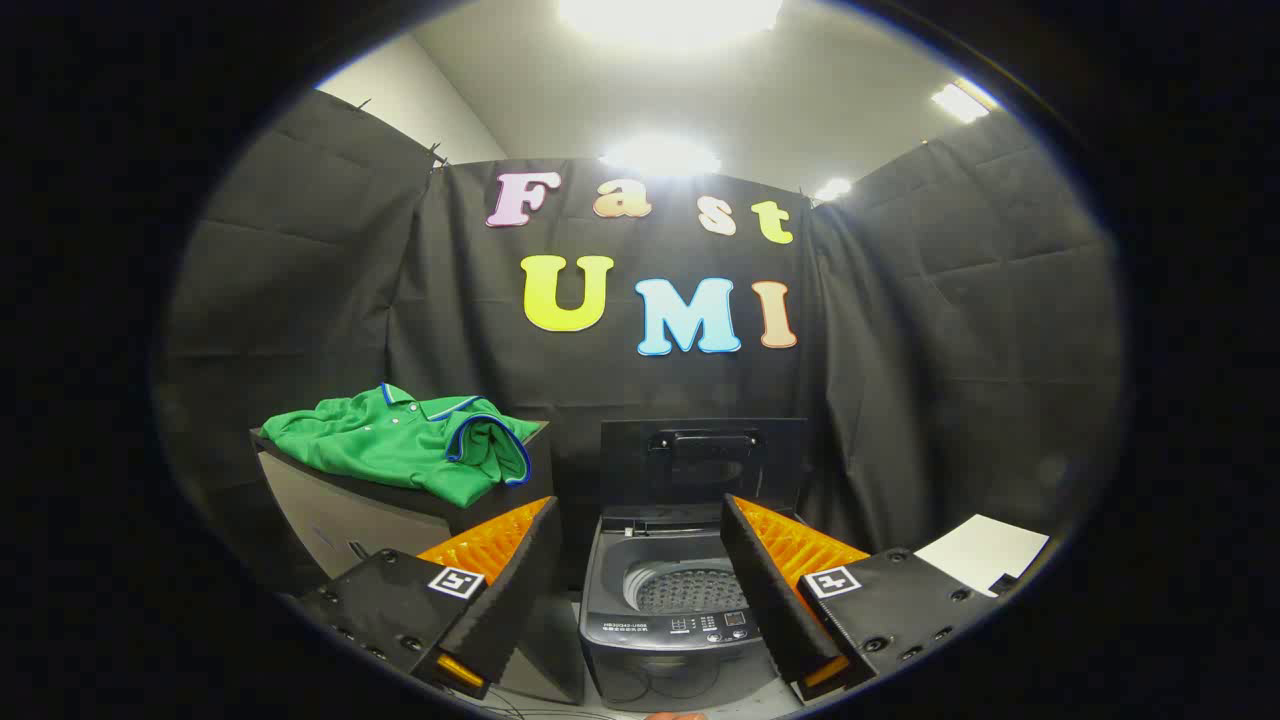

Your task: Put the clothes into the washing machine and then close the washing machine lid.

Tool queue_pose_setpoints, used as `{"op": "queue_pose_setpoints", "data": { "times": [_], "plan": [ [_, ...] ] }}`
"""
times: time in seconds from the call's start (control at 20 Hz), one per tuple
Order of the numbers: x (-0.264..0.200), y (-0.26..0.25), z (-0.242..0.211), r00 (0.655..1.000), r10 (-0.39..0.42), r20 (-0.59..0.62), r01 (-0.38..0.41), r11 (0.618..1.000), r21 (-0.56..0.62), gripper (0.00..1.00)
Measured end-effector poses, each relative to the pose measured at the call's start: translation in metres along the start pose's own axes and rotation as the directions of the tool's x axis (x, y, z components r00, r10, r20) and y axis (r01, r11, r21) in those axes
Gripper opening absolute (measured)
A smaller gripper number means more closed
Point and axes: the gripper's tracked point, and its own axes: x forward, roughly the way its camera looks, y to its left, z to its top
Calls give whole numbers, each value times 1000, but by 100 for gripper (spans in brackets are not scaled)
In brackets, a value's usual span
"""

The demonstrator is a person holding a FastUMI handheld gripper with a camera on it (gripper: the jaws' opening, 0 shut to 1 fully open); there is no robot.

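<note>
A green polo shirt (405, 447) with blue trim lies crumpled on top of a dark box-like stand (350, 510), beyond the left finger. A small grey top-loading washing machine (668, 625) stands ahead between the fingers. Its lid (703, 462) is raised upright at the back, and the perforated drum (690, 590) looks bare. My gripper (640, 570) is open, hanging above and in front of the machine. Nothing sits between its fingers.
Black cloth walls close the booth at the back and both sides. A white sheet (985, 552) lies beyond the right finger. The machine's control panel (690, 627) faces me along its front rim.
</note>
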Motion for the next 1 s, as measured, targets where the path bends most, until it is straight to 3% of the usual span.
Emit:
{"op": "queue_pose_setpoints", "data": {
  "times": [0.45,1.0],
  "plan": [
    [-2,-8,-2,1000,-29,-9,29,999,28,100],
    [-3,1,3,1000,2,-12,-2,1000,1,100]
  ]
}}
